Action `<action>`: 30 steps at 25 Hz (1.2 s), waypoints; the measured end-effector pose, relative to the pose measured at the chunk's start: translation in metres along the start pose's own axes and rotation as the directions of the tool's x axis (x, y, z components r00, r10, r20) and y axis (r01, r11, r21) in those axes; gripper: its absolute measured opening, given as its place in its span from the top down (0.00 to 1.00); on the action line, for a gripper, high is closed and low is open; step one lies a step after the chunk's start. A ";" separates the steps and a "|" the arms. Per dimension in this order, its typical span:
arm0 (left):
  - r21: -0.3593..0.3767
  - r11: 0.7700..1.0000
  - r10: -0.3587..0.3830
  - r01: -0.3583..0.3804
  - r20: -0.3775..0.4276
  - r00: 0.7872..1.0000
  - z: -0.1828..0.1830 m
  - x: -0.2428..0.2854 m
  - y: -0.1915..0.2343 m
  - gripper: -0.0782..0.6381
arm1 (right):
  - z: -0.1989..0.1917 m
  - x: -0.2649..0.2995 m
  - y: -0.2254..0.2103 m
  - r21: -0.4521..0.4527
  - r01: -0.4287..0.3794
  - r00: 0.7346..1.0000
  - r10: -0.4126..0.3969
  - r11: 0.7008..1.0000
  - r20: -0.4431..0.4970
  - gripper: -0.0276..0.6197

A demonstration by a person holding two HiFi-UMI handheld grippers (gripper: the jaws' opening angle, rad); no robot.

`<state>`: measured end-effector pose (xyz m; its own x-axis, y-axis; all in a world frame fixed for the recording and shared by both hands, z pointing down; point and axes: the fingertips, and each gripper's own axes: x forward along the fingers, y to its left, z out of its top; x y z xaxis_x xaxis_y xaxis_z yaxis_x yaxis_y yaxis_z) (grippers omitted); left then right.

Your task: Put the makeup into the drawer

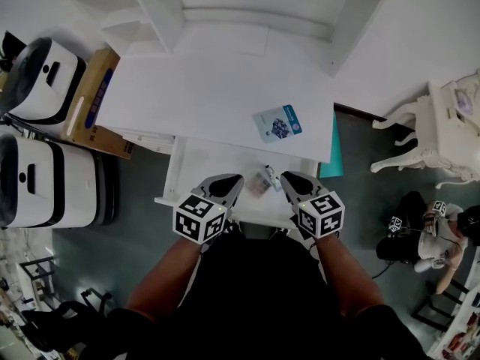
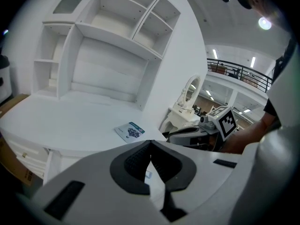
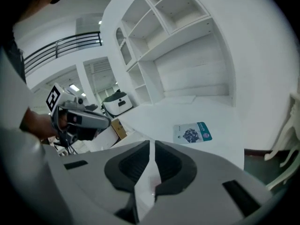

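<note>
White vanity desk [image 1: 202, 88], drawer [image 1: 201, 169] open below centre.
Centre-right sachet [image 1: 278, 122] looks light, floppy, slick: pinch an edge. Left gripper [image 1: 233, 181] and right gripper [image 1: 289, 180] both closed, empty.

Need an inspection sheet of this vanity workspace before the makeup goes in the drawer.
Surface: white desk top, bare apart from one packet.
Job's things: teal-and-white packet on the desk top; drawer open, small items inside, too small to identify.
Clutter: nothing seen.
Grippers: left gripper and right gripper over the drawer, jaws together, empty.
Cables: what looks like a thin cable on the floor, far right.
Surroundings: hutch shelves, cardboard box, two white machines, white carved furniture.
</note>
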<state>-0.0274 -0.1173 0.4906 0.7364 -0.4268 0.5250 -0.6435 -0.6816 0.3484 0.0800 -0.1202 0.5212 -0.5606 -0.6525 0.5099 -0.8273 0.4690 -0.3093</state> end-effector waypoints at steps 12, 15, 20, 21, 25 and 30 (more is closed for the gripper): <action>-0.044 0.998 0.049 -0.049 -0.001 0.999 -0.011 -0.018 0.023 0.88 | -0.046 0.101 -0.043 -0.577 -0.026 0.933 -0.188 0.816 -0.308 0.55; -0.053 0.997 0.062 -0.061 0.003 0.998 -0.012 -0.023 0.028 0.88 | -0.059 0.124 -0.062 -0.699 -0.096 0.884 -0.263 0.708 -0.387 0.49; -0.081 0.992 0.093 -0.093 -0.001 0.996 -0.019 -0.034 0.042 0.88 | -0.065 0.154 -0.077 -0.756 -0.176 0.837 -0.308 0.631 -0.452 0.42; -0.088 0.991 0.099 -0.099 -0.002 0.995 -0.021 -0.036 0.044 0.88 | -0.065 0.160 -0.078 -0.762 -0.186 0.832 -0.313 0.620 -0.458 0.42; -0.104 0.988 0.112 -0.112 -0.010 0.994 -0.026 -0.041 0.049 0.88 | -0.064 0.174 -0.080 -0.761 -0.225 0.813 -0.313 0.608 -0.490 0.42; -0.124 0.986 0.112 -0.114 -0.024 0.993 -0.036 -0.044 0.051 0.88 | -0.069 0.182 -0.083 -0.773 -0.212 0.808 -0.337 0.598 -0.483 0.42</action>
<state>-0.1001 -0.1114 0.5130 0.6543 -0.4866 0.5789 -0.7444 -0.5491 0.3798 0.0495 -0.2369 0.6948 -0.1562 -0.3982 0.9039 -0.3472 0.8789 0.3271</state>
